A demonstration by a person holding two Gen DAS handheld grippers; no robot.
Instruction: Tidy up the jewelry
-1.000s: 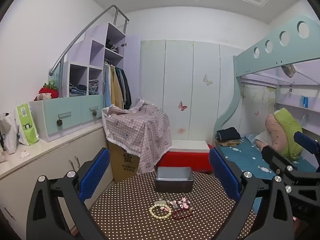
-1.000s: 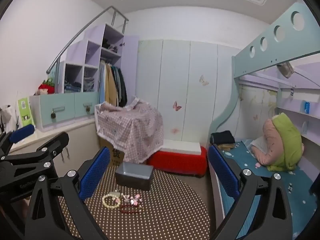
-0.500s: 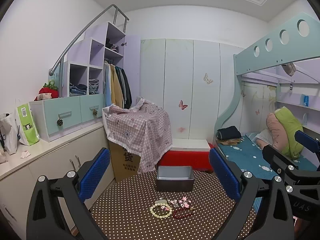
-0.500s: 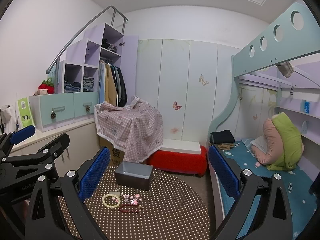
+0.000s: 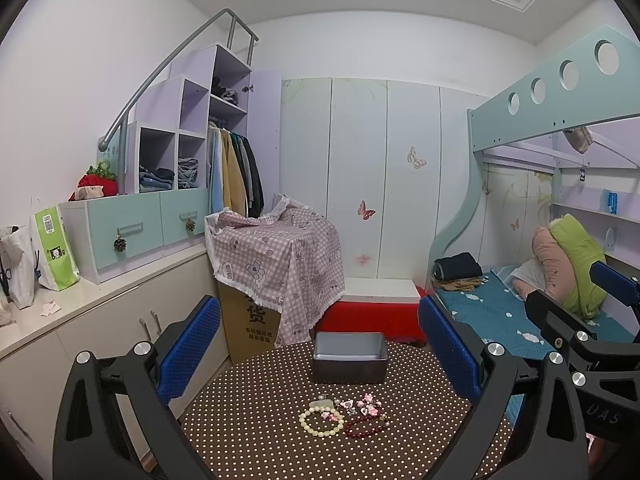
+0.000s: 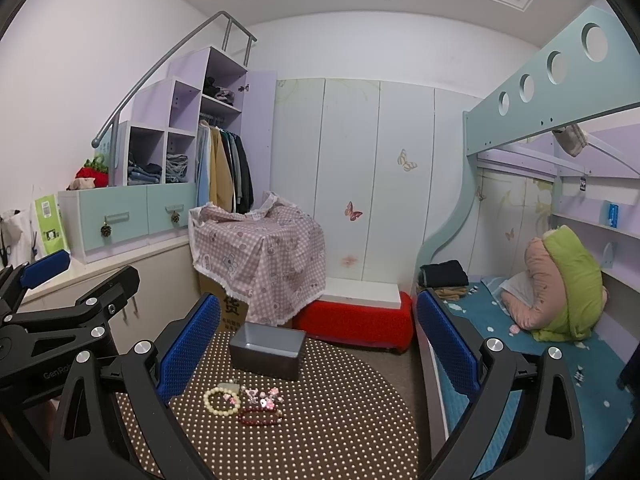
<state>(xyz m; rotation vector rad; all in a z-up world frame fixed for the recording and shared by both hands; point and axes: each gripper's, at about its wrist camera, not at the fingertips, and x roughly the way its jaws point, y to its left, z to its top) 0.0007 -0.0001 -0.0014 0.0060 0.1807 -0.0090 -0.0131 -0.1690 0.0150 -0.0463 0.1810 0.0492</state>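
A round table with a brown polka-dot cloth (image 5: 248, 432) (image 6: 352, 432) holds a grey open box (image 5: 349, 358) (image 6: 267, 350) at its far side. In front of the box lies a cream bead bracelet (image 5: 321, 421) (image 6: 221, 401), a dark red bead bracelet (image 5: 366, 429) (image 6: 260, 417) and small pink hair ornaments (image 5: 366, 401) (image 6: 262, 394). My left gripper (image 5: 320, 356) is open and empty, above the table's near side. My right gripper (image 6: 318, 354) is open and empty, to the right of the jewelry. Each gripper shows at the edge of the other's view.
A box under a pink checked cloth (image 5: 276, 256) and a red-and-white bench (image 5: 372, 312) stand behind the table. A white counter (image 5: 60, 312) runs along the left. A bunk bed with blue bedding (image 6: 540, 352) is on the right.
Both views have shifted only slightly; the jewelry and box have not moved. Both grippers stay open.
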